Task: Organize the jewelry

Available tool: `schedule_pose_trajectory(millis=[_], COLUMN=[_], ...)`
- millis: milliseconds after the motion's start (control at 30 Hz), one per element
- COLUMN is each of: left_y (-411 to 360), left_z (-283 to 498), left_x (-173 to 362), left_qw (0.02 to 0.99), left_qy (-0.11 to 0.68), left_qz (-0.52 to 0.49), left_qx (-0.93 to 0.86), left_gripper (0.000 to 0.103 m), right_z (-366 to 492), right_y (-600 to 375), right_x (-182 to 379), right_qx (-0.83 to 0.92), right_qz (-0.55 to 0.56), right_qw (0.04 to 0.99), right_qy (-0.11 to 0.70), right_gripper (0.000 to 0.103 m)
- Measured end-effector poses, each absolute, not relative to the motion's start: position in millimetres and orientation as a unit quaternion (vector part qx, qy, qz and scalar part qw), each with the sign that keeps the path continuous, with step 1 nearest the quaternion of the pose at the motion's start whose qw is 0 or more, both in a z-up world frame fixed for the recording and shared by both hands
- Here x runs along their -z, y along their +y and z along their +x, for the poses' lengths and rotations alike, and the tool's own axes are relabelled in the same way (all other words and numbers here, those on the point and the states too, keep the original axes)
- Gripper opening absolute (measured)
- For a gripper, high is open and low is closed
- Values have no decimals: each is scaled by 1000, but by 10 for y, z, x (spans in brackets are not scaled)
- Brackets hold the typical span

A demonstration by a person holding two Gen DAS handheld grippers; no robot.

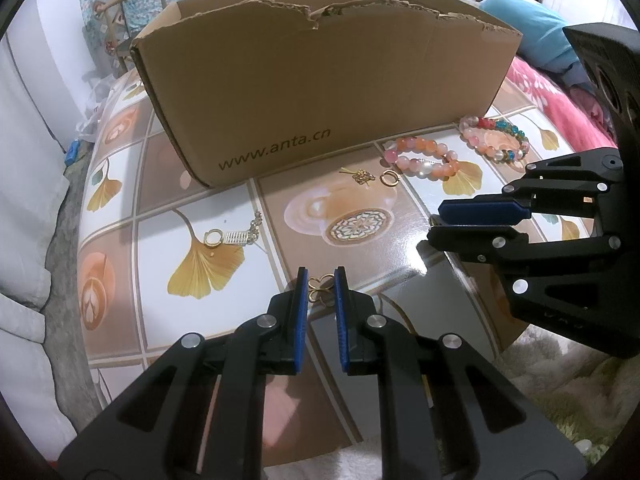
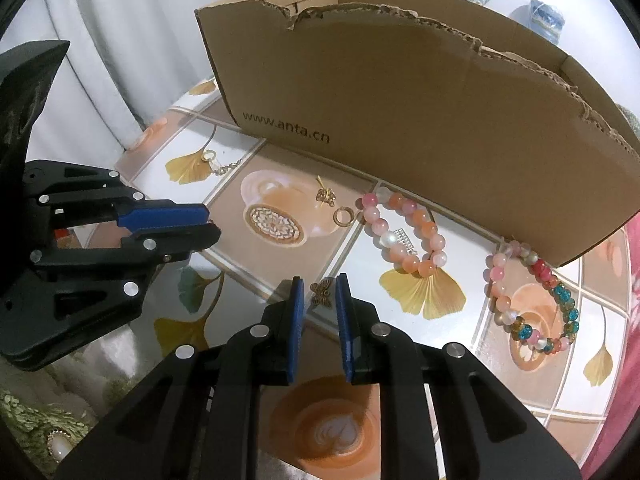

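Note:
A cardboard box point(image 1: 312, 80) stands at the back of the patterned table point(image 1: 360, 208). My left gripper point(image 1: 321, 286) is open, its jaws on either side of a gold clover-shaped piece point(image 1: 319, 289) on the table. My right gripper point(image 2: 319, 294) is open around a bronze butterfly charm point(image 2: 322, 293). On the table lie a pink-orange bead bracelet point(image 2: 404, 236), a multicoloured bead bracelet point(image 2: 532, 304), a gold ring point(image 2: 342, 216), a small gold charm point(image 2: 326, 196), and a ring with a silver chain point(image 1: 232, 236).
The box point(image 2: 420, 128) is open at the top with a torn front edge. A pink patterned cloth point(image 1: 560, 96) and a blue cushion point(image 1: 524, 24) lie right of the table. A white curtain point(image 2: 120, 40) hangs at the left. A fluffy rug point(image 1: 560, 380) lies below.

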State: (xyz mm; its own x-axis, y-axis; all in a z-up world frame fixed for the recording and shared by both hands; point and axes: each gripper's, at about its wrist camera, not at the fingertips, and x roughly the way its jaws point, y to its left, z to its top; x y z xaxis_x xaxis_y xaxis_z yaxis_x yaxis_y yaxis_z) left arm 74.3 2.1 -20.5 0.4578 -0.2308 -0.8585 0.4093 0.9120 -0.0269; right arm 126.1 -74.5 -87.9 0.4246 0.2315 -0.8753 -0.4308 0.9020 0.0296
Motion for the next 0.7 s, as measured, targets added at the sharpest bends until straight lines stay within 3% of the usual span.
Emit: schedule_pose_trajectory(millis=[700], left_y=[11], left_z=[742], left_x=[203], left_qw=[850], left_qy=[482], left_qz=[94], left_qx=[189], left_gripper=[12], right_z=[1321], right_y=[-758], right_x=[916], right_qx=[-201], right_qz=[-76], right_qw=[826], right_qy=[520], right_gripper=[7])
